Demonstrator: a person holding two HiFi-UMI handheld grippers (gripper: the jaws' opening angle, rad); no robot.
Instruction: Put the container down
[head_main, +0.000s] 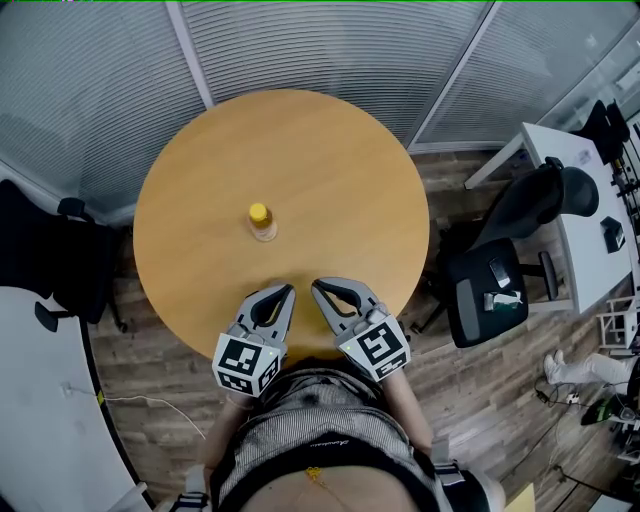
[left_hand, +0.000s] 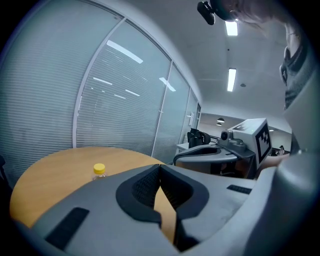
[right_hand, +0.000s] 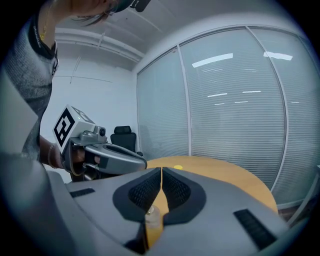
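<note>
Nearest the camera is the person's grey ribbed knit top (head_main: 300, 420), with both arms reaching forward. Just ahead sit the white cubes with black square markers, one on each tool (head_main: 247, 362) (head_main: 375, 347). The grey two-jaw left gripper (head_main: 290, 290) and the matching right gripper (head_main: 315, 286) are held side by side over the near edge of the round light-wood table (head_main: 340, 170), their tips angled toward each other but apart.

In the left gripper view its black ribbed pads meet at the tips, so this claw is closed with nothing in it. In the right gripper view the pads also touch at the tips, closed and holding nothing. Through the opening behind those tips a bit of a clear bottle shows, standing farther out on the wood and not gripped.

The small clear plastic bottle with a yellow cap (head_main: 262, 222) stands upright near the middle of the table, well apart from both claws.

To the right, on the wood-plank floor (head_main: 480, 390), a black office chair (head_main: 490, 290) sits near a white desk (head_main: 590, 230). Farthest off, glass walls with closed grey blinds (head_main: 330, 40) curve round behind the table
</note>
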